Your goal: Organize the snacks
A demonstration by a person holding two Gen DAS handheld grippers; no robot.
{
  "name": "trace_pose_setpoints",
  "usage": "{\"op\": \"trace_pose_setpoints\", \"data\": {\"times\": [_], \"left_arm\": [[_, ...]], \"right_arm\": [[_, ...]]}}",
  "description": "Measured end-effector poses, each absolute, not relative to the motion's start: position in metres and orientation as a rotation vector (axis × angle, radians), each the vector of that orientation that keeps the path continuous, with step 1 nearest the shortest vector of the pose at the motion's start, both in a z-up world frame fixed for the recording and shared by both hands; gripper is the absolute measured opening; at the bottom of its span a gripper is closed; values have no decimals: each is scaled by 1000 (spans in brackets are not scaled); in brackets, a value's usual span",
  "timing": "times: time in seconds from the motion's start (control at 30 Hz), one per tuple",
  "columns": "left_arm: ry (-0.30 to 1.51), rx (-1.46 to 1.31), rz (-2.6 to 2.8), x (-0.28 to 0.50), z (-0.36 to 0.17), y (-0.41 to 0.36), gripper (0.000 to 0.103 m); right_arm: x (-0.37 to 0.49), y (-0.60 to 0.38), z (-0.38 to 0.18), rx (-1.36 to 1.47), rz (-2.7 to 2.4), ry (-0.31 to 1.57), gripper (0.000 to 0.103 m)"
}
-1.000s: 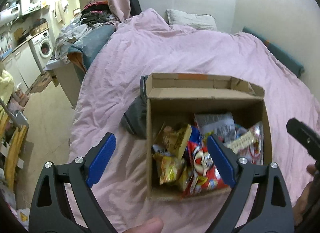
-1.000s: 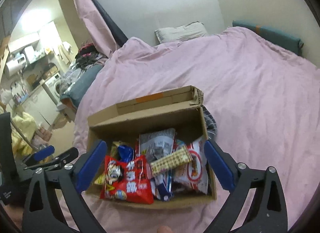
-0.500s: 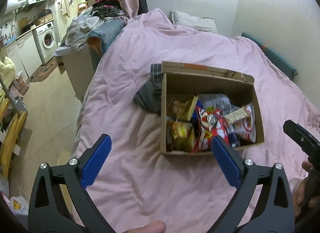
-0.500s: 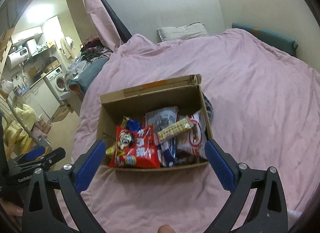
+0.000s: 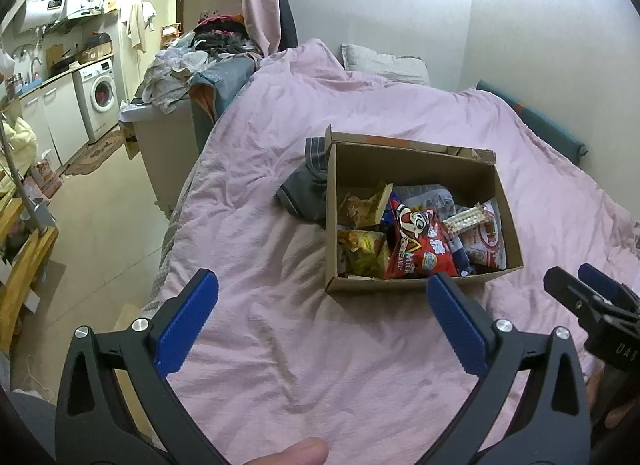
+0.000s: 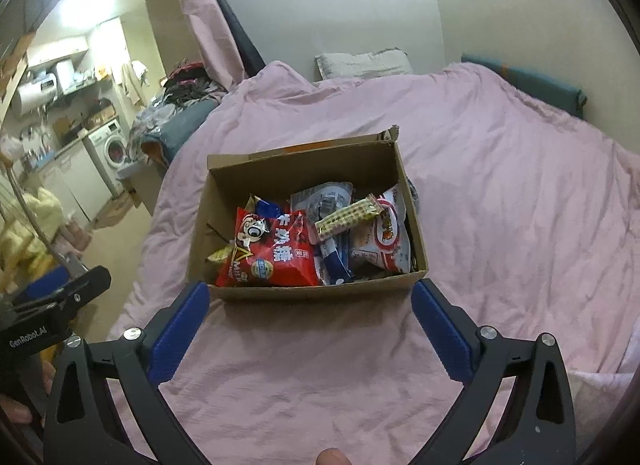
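An open cardboard box [image 5: 416,165] [image 6: 304,163] sits on a pink bed cover and holds several snack packs. A red bag [image 5: 422,249] [image 6: 272,251] lies at the front, a wafer bar [image 5: 466,220] [image 6: 346,215] on top, yellow packs [image 5: 362,253] at the left, a white-red bag [image 6: 386,237] at the right. My left gripper [image 5: 322,305] is open and empty, short of the box and left of it. My right gripper [image 6: 310,313] is open and empty, just before the box's near wall.
A dark grey garment [image 5: 306,189] lies against the box's left side. The pink cover [image 6: 500,185] spreads around, with a pillow [image 6: 362,63] at the wall. The bed's left edge drops to the floor [image 5: 92,221]; a washing machine [image 5: 100,95] and clutter stand beyond.
Both grippers have pulled back from the box, which now looks smaller and farther. Both stay open and empty. The snacks have not moved.
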State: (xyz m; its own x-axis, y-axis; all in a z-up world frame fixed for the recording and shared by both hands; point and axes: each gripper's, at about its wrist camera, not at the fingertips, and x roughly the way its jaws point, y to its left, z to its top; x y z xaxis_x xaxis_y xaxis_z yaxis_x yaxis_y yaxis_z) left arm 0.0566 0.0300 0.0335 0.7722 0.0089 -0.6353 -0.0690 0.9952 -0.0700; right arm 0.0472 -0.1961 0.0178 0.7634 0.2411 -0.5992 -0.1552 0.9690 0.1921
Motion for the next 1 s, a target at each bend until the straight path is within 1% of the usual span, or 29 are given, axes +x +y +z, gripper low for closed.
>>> {"op": "trace_pose_setpoints", "data": {"times": [0.13,1.0], "left_arm": [[706,-65,57,60,25,27,103],[758,-113,32,60,19,25,103]], "right_arm": [[50,-188,14,84,198,662,103],[60,-186,3,81,166,690,103]]}}
